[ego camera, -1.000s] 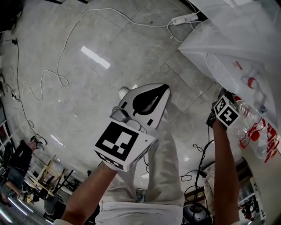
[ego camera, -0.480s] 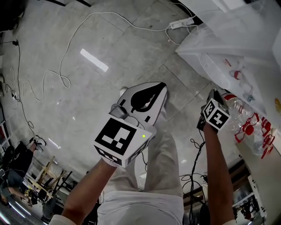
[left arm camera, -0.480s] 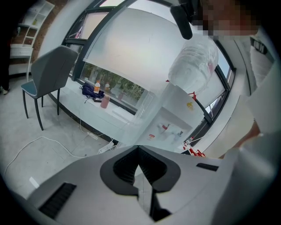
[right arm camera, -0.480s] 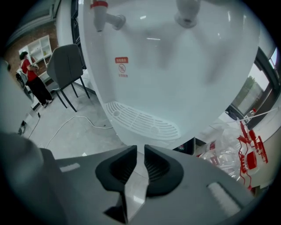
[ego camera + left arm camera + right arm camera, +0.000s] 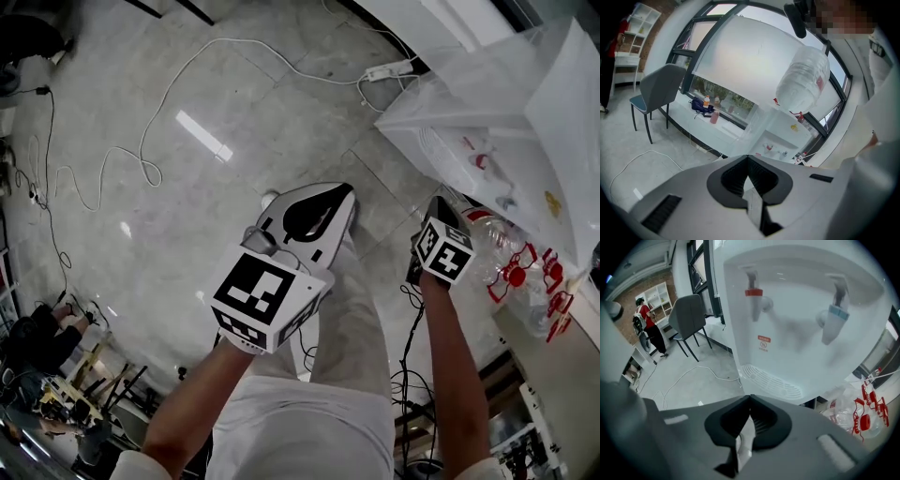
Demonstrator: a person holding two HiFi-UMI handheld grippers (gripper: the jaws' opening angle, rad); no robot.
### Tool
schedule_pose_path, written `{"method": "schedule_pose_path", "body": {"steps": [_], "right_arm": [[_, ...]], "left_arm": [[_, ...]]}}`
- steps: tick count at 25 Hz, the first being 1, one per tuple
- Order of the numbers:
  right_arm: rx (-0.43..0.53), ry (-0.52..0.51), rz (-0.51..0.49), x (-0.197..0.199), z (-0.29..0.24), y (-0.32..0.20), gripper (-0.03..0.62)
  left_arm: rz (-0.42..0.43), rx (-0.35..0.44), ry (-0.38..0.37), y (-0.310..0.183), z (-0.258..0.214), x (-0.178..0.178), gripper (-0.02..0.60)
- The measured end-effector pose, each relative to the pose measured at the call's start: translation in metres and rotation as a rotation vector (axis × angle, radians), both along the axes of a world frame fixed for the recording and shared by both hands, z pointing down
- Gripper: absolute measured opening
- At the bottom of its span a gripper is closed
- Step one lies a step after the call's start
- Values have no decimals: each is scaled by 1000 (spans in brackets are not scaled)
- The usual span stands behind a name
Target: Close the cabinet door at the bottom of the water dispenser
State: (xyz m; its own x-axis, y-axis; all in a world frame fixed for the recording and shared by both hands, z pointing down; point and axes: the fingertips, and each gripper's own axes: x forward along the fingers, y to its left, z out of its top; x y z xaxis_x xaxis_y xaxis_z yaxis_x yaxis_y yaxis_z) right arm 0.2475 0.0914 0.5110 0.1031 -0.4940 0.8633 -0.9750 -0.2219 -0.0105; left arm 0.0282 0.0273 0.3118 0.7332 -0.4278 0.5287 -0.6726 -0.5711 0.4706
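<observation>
**Ann:** While the right gripper (image 5: 750,397) had just been closing its jaws, they met tip to tip with nothing between them. And the left gripper (image 5: 748,158) was pressed together and empty too!

**Ben:** The right one pointed at tap height. Just beyond it stood the water dispenser (image 5: 797,310), red tap (image 5: 753,296) to the left, blue tap (image 5: 836,315) to the right, drip grille (image 5: 771,379) under them.

**Ann:** But the cabinet door? No view showed it. It had to be lower down, hidden behind the gripper's own body.

**Ben:** That was the danger, I'd say. Going down blind, those closed tips could have landed on the grille or a tap instead of the door.

**Ann:** And on the right, a clear bottle (image 5: 506,267) lay beside the dispenser. A swinging door or a low gripper might have caught it.

**Ben:** Power strip (image 5: 392,44) on the far floor as well, cord trailing left. One snagged foot and the push could have gone crooked, leaving the door ajar.
</observation>
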Motion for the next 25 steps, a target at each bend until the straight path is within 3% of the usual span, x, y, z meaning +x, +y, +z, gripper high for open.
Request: {"method": "schedule_pose_path", "body": {"steps": [13, 25], "right_arm": [[105, -163, -96, -47, -110, -11, 11], [273, -194, -315, -87, -229, -25, 11]], "left_arm": [[-67, 68, -25, 1, -82, -27, 6], [-126, 158, -37, -3, -157, -37, 6]]}}
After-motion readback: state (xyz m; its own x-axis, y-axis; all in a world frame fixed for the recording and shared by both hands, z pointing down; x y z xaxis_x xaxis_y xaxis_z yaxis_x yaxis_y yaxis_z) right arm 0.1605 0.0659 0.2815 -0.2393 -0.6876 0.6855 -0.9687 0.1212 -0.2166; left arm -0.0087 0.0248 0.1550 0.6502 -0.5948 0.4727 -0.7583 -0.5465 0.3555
